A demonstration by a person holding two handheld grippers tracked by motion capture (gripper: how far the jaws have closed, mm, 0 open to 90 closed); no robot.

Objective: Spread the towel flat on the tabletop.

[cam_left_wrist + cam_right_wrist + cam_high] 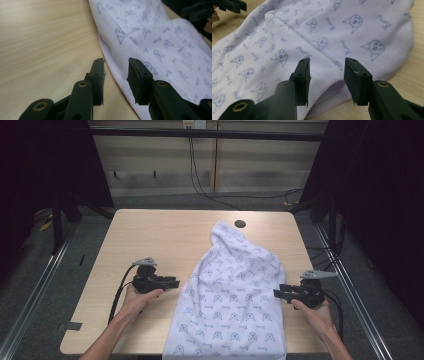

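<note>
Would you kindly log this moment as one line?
left gripper: open, at towel edge | right gripper: open, at opposite edge | towel: on table

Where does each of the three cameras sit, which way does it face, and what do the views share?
High view: above the person's side, looking forward and down on the table; both forearms, left gripper and right gripper show.
Left gripper view: rides the left gripper, facing the cloth edge between open jaws.
Right gripper view: rides the right gripper, jaws open over the cloth's hem.
Shared: the white printed cloth on the wooden table.
</note>
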